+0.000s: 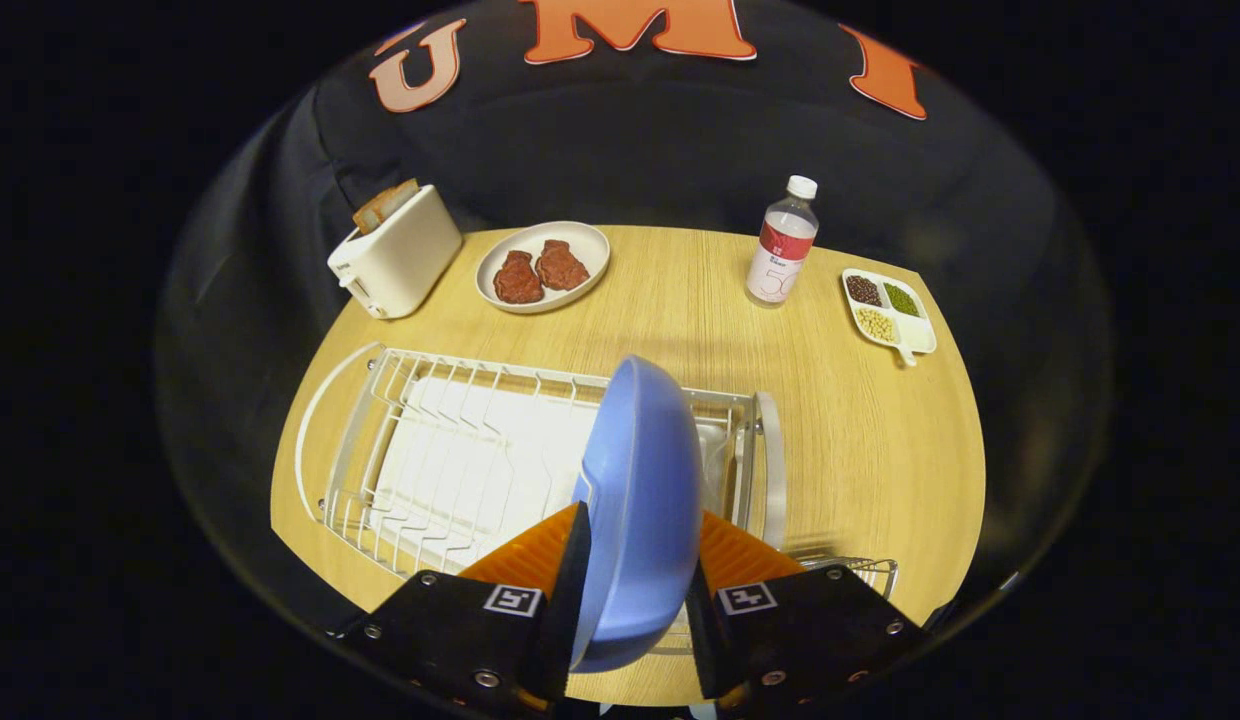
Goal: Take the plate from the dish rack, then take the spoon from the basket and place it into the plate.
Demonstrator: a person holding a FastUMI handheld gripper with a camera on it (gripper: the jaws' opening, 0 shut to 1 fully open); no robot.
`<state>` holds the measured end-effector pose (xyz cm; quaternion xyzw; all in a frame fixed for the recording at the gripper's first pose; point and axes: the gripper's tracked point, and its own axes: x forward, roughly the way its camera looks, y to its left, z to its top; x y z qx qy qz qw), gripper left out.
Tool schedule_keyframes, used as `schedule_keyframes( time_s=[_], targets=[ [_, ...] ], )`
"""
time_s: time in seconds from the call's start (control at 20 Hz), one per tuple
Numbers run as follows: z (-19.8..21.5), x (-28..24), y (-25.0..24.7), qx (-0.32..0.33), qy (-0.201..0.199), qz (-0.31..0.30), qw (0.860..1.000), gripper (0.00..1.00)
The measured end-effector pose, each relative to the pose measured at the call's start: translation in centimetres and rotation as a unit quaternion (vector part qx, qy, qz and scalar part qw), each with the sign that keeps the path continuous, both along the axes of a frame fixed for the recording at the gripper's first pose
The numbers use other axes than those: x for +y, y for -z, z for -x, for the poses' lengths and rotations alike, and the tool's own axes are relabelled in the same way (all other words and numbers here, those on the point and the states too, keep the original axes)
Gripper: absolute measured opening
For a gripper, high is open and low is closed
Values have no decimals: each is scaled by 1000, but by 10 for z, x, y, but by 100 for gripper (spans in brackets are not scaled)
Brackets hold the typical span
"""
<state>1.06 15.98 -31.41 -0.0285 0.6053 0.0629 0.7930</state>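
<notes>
A light blue plate [642, 480] stands on edge between my fingers, and my gripper [632, 560] is shut on its rim. It is held above the white wire dish rack [450, 450], which lies across the wooden table [860, 440] just beyond the fingers. A corner of a wire basket [865, 570] peeks out beside the right finger; I cannot see a spoon in it.
At the table's far side stand a white toaster [395, 252] with bread in it, a white plate with two pieces of meat [542, 266], a water bottle [782, 243] and a divided dish of beans [888, 310]. Bare tabletop lies to the rack's right.
</notes>
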Motion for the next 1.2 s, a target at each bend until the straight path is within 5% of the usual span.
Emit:
schedule_keyframes(
  time_s=[0.3,0.55,0.85,1.2],
  targets=[
    [4,-4,-3,41,53,25,997,39],
    [-18,-24,-39,-15,53,80,995,33],
    [4,-33,-86,-46,63,48,996,30],
    [80,-44,-99,-27,89,-53,994,30]
  ],
)
